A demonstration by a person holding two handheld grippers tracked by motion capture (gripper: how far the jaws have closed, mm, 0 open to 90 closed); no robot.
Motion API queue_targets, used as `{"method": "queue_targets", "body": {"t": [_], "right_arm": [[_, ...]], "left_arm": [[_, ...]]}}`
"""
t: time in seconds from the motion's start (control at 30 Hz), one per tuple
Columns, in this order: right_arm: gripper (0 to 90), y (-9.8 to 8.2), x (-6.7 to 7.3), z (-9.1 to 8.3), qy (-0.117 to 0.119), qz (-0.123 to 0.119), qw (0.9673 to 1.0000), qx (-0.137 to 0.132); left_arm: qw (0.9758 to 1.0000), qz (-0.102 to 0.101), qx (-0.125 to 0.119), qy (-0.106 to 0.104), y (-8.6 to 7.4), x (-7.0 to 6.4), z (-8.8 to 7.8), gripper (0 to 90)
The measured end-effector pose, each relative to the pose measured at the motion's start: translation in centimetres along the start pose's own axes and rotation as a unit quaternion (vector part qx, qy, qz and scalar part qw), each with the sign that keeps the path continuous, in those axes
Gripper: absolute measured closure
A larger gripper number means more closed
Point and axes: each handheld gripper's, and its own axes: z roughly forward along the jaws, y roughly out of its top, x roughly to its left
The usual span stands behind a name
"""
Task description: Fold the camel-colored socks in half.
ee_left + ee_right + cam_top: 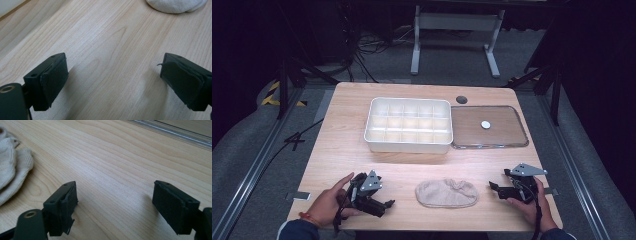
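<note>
Seen from the high view, one sock (447,193) lies flat on the table (337,145) near its front edge, between the two grippers and apart from both. Its long axis runs left to right across the table; which end is the toe I cannot tell, though the right end looks more gathered. The left gripper (388,204), resting low at the table in the person's left hand (329,205), points right toward the sock. The right gripper (493,187), in the right hand (527,205), points left at it. How far either pair of jaws stands apart is hard to read from up here. Behind the sock sits one white box (408,125) with a grid of compartments, and one clear lid (507,135) lies just beside its right wall, a single white disc (485,124) on it. One dark round spot (461,99) marks the table behind the lid.

Next, the left gripper view: both jaws stand wide with bare wood between them. The sock (176,5) is ahead at the upper right, cut off by the top edge.

Last, the right gripper view: these jaws also stand wide, nothing between them. The sock (11,167) lies at the left, cut off by the frame, its knit folded on itself. A strip of the lid (175,132) crosses the top right.
</note>
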Motion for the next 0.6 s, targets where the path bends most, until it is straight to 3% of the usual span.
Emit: {"method": "queue_targets", "body": {"t": [0.07,0.3,0.47,0.6], "right_arm": [[20.3,0.0,0.01,0.0,0.0,0.001,1.0,0.0],[20.3,0.01,-0.01,0.01,0.001,0.0,1.0,0.0],[20.3,0.01,-0.01,0.01,0.001,0.0,1.0,0.0],[20.4,-0.04,-0.04,-0.05,0.001,-0.003,1.0,0.001]], "left_arm": [[0.9998,-0.012,0.009,0.009,0.26,0.03,0.35,2.3],[0.9998,-0.01,0.011,0.01,0.41,0.06,0.43,0.0],[0.9999,-0.003,0.01,-0.002,0.5,0.44,0.58,0.0],[0.9999,-0.009,0.008,0.005,0.65,0.51,0.72,0.0]]}}
